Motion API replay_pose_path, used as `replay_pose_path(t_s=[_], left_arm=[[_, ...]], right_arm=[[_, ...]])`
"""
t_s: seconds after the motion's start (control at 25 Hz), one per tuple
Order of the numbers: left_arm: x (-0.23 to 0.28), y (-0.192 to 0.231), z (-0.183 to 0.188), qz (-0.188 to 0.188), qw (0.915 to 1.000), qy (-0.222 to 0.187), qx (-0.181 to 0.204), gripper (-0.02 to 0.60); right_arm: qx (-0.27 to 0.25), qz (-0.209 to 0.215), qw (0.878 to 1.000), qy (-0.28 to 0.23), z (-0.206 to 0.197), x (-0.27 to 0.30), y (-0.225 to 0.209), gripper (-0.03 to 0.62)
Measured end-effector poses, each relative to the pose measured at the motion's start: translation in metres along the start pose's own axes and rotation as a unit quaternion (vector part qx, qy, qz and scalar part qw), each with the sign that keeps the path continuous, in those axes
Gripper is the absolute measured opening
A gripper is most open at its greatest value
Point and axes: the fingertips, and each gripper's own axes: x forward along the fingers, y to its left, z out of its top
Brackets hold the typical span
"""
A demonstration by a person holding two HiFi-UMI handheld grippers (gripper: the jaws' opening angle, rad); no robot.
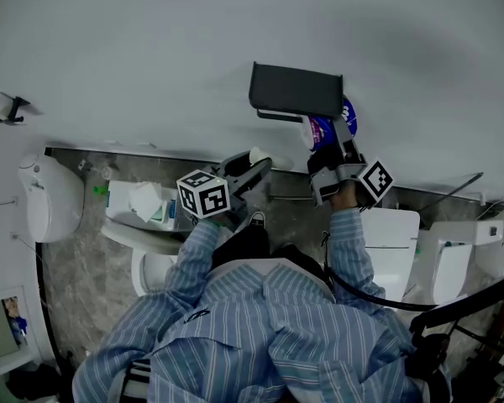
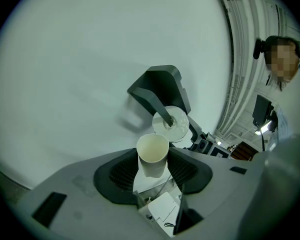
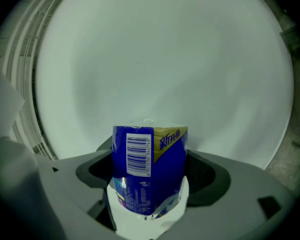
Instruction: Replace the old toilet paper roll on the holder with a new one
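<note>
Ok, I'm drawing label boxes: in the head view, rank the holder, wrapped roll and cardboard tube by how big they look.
1. Holder
2. Wrapped roll, partly hidden by the holder
3. Cardboard tube; only its end shows, so its rank is unsure

A plain white wall (image 1: 151, 49) fills the upper part of the head view. A small dark bracket (image 1: 11, 107) is fixed to it at the far left. Below the wall lies a grey marbled floor (image 1: 80, 259). A white rounded fixture (image 1: 49, 198) stands at the left on that floor. Near it is a toilet bowl (image 1: 151, 269), with crumpled white paper (image 1: 144, 198) lying just behind it. To the right stand two white cisterns (image 1: 392, 240) (image 1: 454, 263), side by side. In the left gripper view a person (image 2: 282, 59) shows at the right edge, beside a ribbed white panel (image 2: 242, 59).
</note>
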Motion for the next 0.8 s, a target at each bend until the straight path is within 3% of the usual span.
replay_pose_path(t_s=[0.2,0.56,0.8], left_arm=[[-0.018,0.020,0.009,0.009,0.9999,-0.011,-0.006,0.183],[-0.039,0.037,0.012,0.032,0.9991,-0.026,-0.014,0.183],[-0.051,0.045,0.011,0.047,0.9982,-0.034,-0.017,0.183]], right_arm=[[0.009,0.001,1.000,0.025,-0.037,0.015,-0.004,0.420],[-0.053,0.002,0.992,0.112,-0.091,0.031,0.003,0.419],[-0.068,0.000,0.987,0.148,-0.113,0.039,0.002,0.419]])
